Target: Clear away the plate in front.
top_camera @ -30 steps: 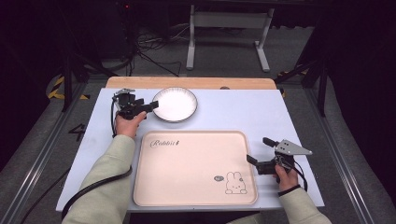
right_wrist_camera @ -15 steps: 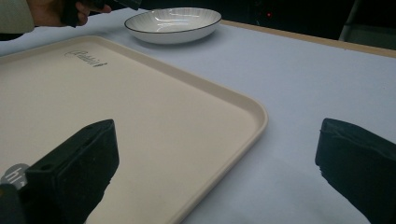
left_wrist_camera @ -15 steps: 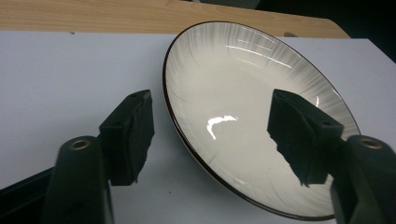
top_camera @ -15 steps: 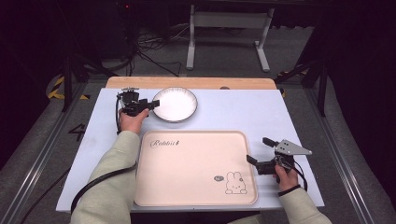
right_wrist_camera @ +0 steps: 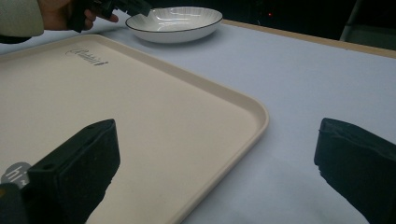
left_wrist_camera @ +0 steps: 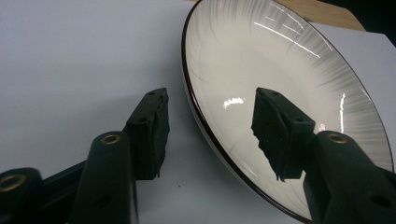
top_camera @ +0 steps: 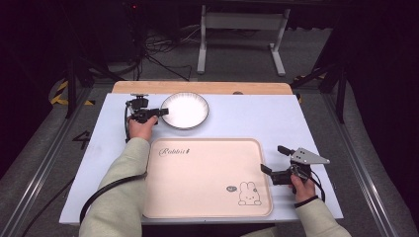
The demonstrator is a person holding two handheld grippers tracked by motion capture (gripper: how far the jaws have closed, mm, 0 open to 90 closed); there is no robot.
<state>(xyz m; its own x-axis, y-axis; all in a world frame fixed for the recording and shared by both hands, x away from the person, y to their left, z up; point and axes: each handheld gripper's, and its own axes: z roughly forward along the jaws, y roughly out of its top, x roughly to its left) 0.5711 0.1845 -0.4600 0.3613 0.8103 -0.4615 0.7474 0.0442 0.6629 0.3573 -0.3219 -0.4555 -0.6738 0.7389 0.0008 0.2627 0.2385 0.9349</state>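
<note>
My left gripper (left_wrist_camera: 209, 135) has its 2 jaws straddling the near rim of the white plate (left_wrist_camera: 289, 88): 1 pad sits outside on the table, the other hangs over the plate's inner slope. The jaws have just been closing, yet they stand about half open and neither pad presses the rim, so I hold nothing yet. I come at the edge from the side because the rim is the only part thin enough to pinch; the dark line round it runs right through the gap between my pads

In the high view that left gripper (top_camera: 157, 112) sits at the plate's left edge, and the plate (top_camera: 185, 110) rests flat on the pale blue table (top_camera: 247, 118), just beyond the far left corner of the pink tray (top_camera: 207, 177). Plate and tray lie near each other but apart

My right gripper (right_wrist_camera: 215, 168) waits with its jaws spread wide and nothing between them. Its left pad hovers over the tray's right edge (right_wrist_camera: 233, 121) and the other pad over bare table, so I judge it is placed to steady or grip that edge. In the high view it (top_camera: 274, 163) sits just beside the tray's right side, near the printed rabbit (top_camera: 249, 193)

My guess is that the plate is bound for the tray, which lies bare
</note>
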